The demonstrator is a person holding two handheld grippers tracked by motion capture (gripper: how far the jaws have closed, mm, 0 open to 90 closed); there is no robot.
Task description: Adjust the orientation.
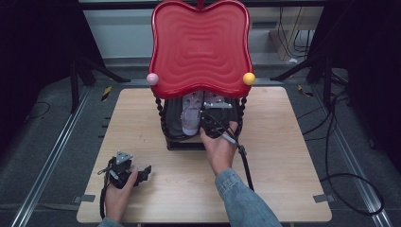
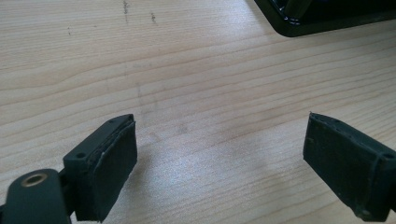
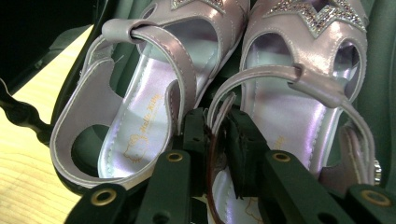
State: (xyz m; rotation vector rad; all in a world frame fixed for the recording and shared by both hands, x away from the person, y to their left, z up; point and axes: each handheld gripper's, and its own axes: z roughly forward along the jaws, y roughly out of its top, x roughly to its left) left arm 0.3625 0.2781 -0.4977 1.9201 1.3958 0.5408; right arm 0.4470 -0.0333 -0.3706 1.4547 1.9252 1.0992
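A pair of lilac sandals (image 1: 191, 116) lies on the dark lower shelf (image 1: 173, 128) of a small stand under a red wavy top (image 1: 201, 47). In the right gripper view the left sandal (image 3: 140, 116) and the right sandal (image 3: 299, 107) lie side by side, toes away. My right gripper (image 3: 217, 126) straddles the inner side wall of the right sandal, with the jaws narrowly apart and a slight gap at the pads. From above, my right gripper (image 1: 208, 116) reaches in under the red top. My left gripper (image 1: 144, 174) rests low at the front left, open (image 2: 219, 140) over bare wood.
Black twisted posts (image 1: 163, 118) carry the red top, with a pink ball (image 1: 152, 78) and a yellow ball (image 1: 248, 78) at its front corners. The stand's black base corner (image 2: 327, 18) shows ahead of the left gripper. The wooden table (image 1: 283, 156) has cables on the floor to its right.
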